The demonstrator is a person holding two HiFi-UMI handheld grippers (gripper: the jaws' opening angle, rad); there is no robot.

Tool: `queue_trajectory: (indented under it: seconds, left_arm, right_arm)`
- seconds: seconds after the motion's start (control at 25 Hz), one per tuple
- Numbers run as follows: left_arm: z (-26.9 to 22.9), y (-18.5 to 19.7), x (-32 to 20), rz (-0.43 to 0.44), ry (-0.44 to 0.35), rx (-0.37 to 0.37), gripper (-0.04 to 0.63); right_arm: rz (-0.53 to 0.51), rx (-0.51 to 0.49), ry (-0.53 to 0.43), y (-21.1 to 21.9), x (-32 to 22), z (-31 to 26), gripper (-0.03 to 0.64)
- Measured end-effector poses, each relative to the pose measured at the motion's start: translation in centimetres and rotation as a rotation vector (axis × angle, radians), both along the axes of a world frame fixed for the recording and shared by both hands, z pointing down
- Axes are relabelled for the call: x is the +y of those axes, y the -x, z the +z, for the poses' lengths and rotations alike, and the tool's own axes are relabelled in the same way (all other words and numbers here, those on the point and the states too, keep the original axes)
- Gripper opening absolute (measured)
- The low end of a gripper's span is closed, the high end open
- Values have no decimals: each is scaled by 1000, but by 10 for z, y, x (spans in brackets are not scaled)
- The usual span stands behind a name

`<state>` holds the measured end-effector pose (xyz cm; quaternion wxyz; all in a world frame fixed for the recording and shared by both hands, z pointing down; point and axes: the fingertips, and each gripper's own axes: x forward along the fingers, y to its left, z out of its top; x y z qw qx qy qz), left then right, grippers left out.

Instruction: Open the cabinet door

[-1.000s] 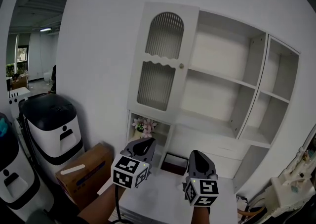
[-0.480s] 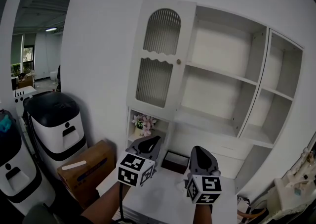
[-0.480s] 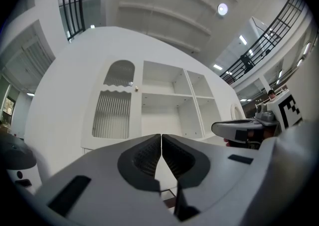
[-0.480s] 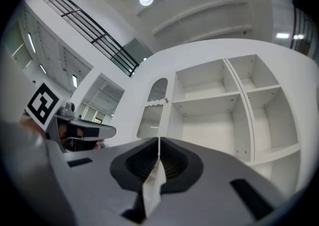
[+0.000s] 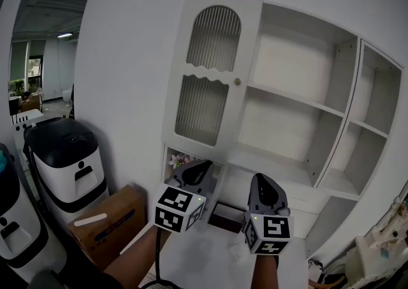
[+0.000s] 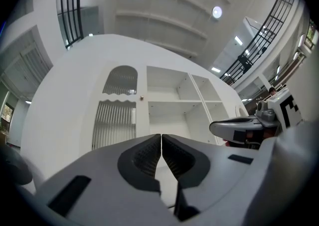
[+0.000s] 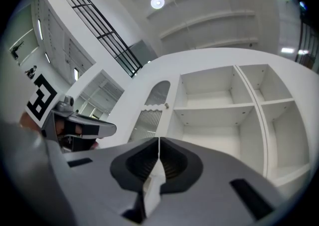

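The white cabinet door (image 5: 210,77) has ribbed glass panels, an arched top and a small round knob (image 5: 237,81) on its right edge. It stands closed at the left of the open shelving. Both grippers hang side by side below the door and apart from it. My left gripper (image 5: 197,171) is shut with nothing in it, its jaws meeting tip to tip (image 6: 161,136). My right gripper (image 5: 261,182) is likewise shut and empty (image 7: 159,140). The door (image 6: 117,115) and knob (image 6: 141,98) show ahead in the left gripper view, and the knob (image 7: 166,105) in the right gripper view.
Open white shelves (image 5: 299,109) fill the cabinet to the right of the door. A small flower pot (image 5: 182,161) sits in the cubby under the door, with a dark box (image 5: 226,214) beside it. A white table (image 5: 204,256) lies below. A black-topped white appliance (image 5: 67,160) and a cardboard box (image 5: 105,224) stand left.
Both grippers have risen together and come closer to the cabinet. Their jaws stayed shut. The door has not moved.
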<state>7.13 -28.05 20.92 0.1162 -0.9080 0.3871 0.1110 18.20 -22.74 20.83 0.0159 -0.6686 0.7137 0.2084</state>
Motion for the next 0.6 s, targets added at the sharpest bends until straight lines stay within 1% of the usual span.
queue_trajectory:
  seconds: [0.12, 0.32, 0.48, 0.6]
  left_arm:
    - [-15, 6, -29, 20, -26, -2, 11]
    - [-40, 7, -62, 72, -63, -18, 11]
    - [-60, 1, -76, 68, -94, -1, 11]
    - [-68, -11, -80, 49, -131, -14, 11]
  right_arm:
    - [16, 5, -47, 10, -29, -19, 21]
    - [52, 0, -75, 21, -64, -43, 21]
    - [47, 15, -94, 21, -79, -60, 21]
    - [39, 48, -88, 16, -85, -64, 21]
